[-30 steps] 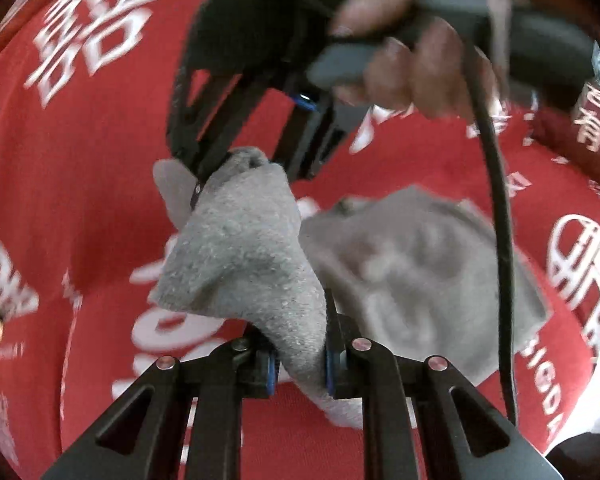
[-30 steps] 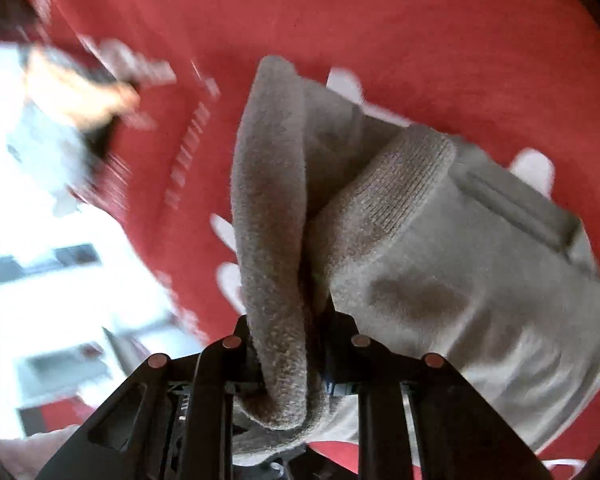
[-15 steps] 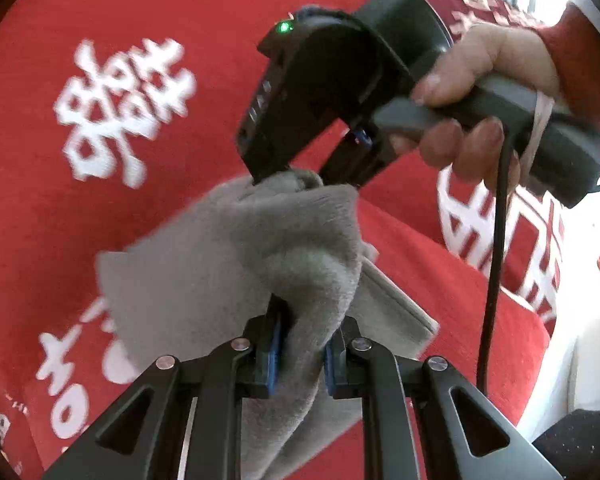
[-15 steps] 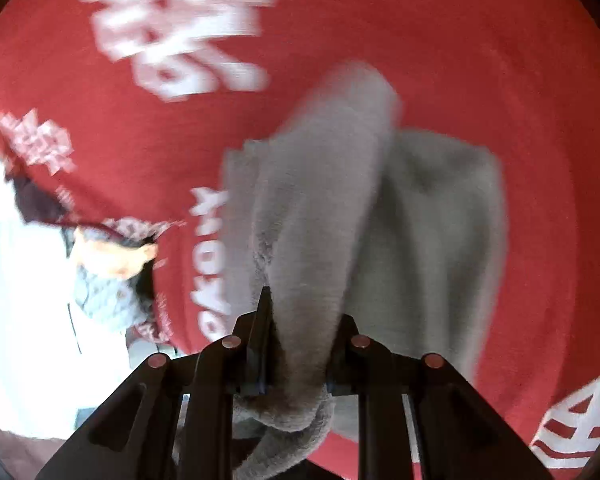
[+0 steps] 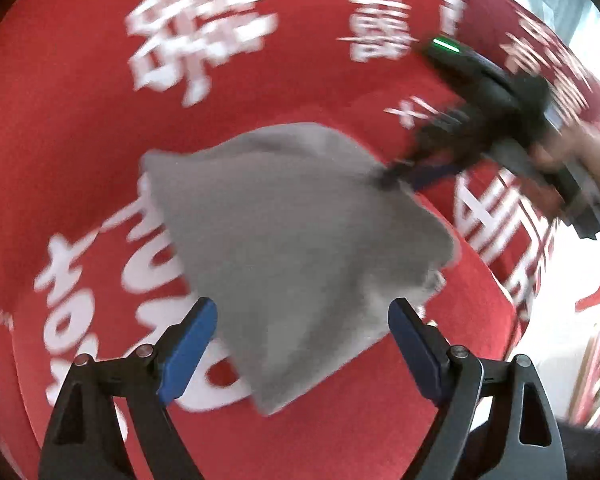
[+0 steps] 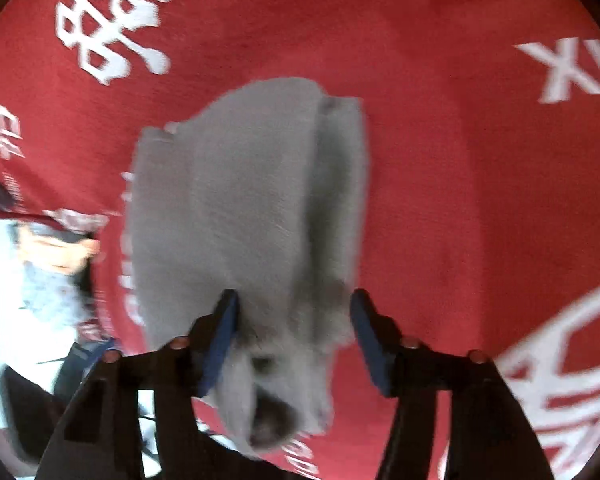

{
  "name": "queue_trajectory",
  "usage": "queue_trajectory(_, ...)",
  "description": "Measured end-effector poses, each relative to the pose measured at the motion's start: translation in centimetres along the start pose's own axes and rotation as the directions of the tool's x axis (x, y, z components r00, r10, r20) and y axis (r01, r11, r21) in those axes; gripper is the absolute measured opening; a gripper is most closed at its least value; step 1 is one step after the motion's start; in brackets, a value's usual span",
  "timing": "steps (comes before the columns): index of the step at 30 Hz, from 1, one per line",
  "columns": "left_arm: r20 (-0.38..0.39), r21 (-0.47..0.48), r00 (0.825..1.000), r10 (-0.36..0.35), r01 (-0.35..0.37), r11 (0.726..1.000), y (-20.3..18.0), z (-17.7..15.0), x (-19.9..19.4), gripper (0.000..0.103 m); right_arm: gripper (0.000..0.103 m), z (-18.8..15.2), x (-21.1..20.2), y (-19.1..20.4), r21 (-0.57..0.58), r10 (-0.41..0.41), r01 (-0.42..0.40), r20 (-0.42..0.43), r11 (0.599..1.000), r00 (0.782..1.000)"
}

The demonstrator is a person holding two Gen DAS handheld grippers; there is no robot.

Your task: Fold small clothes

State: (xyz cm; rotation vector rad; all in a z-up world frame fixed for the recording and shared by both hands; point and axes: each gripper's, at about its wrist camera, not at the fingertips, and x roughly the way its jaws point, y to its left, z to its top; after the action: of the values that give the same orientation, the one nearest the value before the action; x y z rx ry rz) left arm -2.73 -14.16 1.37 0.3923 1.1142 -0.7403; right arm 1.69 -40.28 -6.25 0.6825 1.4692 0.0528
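A small grey knitted garment (image 5: 300,240) lies folded on the red tablecloth (image 5: 80,120). My left gripper (image 5: 302,314) stands over its near edge. Its jaws are opening wide, and the blue pads (image 5: 192,336) are clear of the fabric. The right gripper (image 5: 396,172), blurred and held by a hand (image 5: 572,152), sits at the garment's far right corner. In the right wrist view the garment (image 6: 252,200) runs between the jaws of the right gripper (image 6: 294,300). They are opening, and the fabric lies slack between the pads (image 6: 220,340).
White printed characters (image 5: 200,28) cover the red cloth. The table edge (image 5: 528,312) runs down the right of the left wrist view, with bright floor beyond. In the right wrist view the edge (image 6: 100,292) is at lower left, with blurred objects past it.
Both grippers were shut on the lifted grey garment and have now let go. It has dropped flat and folded onto the cloth. The right gripper has shifted to the right in the left wrist view.
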Motion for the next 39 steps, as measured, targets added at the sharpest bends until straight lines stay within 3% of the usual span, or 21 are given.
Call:
queue_trajectory(3, -0.020, -0.170, 0.999, -0.031, 0.027, 0.985, 4.3, 0.7, 0.6, 0.088, 0.064, -0.2, -1.0, -0.5, 0.023, 0.052, -0.053, 0.029, 0.998, 0.998)
queue_trajectory(5, -0.006, -0.328, 0.987, -0.160, 0.149, 0.933, 8.0, 1.0, 1.7, 0.088, 0.067, 0.3, -1.4, -1.7, 0.038, 0.097, -0.098, 0.038, 0.994, 0.995)
queue_trajectory(6, 0.017, -0.389, 0.970, -0.241, 0.228, 0.893, 9.6, 0.9, 2.6, 0.088, 0.069, 0.8, -1.2, -2.1, 0.048, 0.111, -0.113, 0.042, 0.992, 0.993)
queue_trajectory(10, 0.013, -0.486, 0.939, -0.343, 0.306, 0.819, 12.7, 1.2, 6.5, 0.088, 0.069, 2.5, 0.3, -2.6, 0.065, 0.143, -0.148, 0.071, 0.987, 0.987)
queue_trajectory(13, 0.014, -0.511, 0.897, -0.441, 0.385, 0.768, 13.3, 1.4, 8.9, 0.088, 0.069, 4.1, 1.5, -3.7, 0.068, 0.232, -0.237, 0.065, 0.969, 0.970)
queue_trajectory(14, 0.012, -0.506, 0.889, -0.458, 0.400, 0.764, 13.1, 1.6, 9.4, 0.088, 0.069, 4.6, 2.2, -3.9, 0.068, 0.276, -0.279, 0.049, 0.958, 0.960)
queue_trajectory(17, -0.010, -0.480, 0.892, -0.452, 0.392, 0.785, 12.5, 2.1, 10.3, 0.088, 0.070, 5.6, 3.8, -3.8, 0.057, 0.347, -0.346, 0.003, 0.936, 0.938)
queue_trajectory(19, -0.009, -0.492, 0.890, -0.456, 0.393, 0.777, 12.4, 2.3, 10.5, 0.088, 0.071, 6.4, 4.5, -3.0, 0.025, 0.385, -0.385, -0.006, 0.923, 0.923)
queue_trajectory(23, -0.048, -0.521, 0.899, -0.435, 0.349, 0.779, 12.4, 2.2, 11.3, 0.088, 0.070, 7.5, 5.9, -1.3, 0.032, 0.396, -0.395, -0.015, 0.918, 0.918)
queue_trajectory(25, -0.082, -0.528, 0.904, -0.420, 0.318, 0.787, 12.1, 2.1, 12.0, 0.081, 0.053, 7.7, 5.6, -1.5, 0.085, 0.365, -0.363, -0.013, 0.928, 0.931)
queue_trajectory(27, -0.068, -0.526, 0.909, -0.412, 0.319, 0.789, 12.0, 2.0, 11.8, 0.067, 0.041, 7.4, 5.1, -1.6, 0.112, 0.354, -0.350, -0.014, 0.930, 0.935)
queue_trajectory(30, -0.009, -0.495, 0.905, -0.425, 0.365, 0.788, 11.8, 1.8, 10.3, 0.047, 0.035, 6.9, 4.1, -0.7, 0.121, 0.372, -0.372, 0.020, 0.920, 0.928)
queue_trajectory(34, 0.056, -0.479, 0.888, -0.456, 0.425, 0.768, 12.2, 1.4, 7.4, 0.043, 0.032, 5.5, 2.0, 1.2, 0.110, 0.432, -0.435, 0.054, 0.894, 0.900)
queue_trajectory(39, 0.107, -0.465, 0.891, -0.442, 0.438, 0.769, 13.9, -0.1, 2.2, 0.043, 0.032, 3.3, -0.1, 5.0, 0.098, 0.486, -0.491, 0.075, 0.865, 0.871)
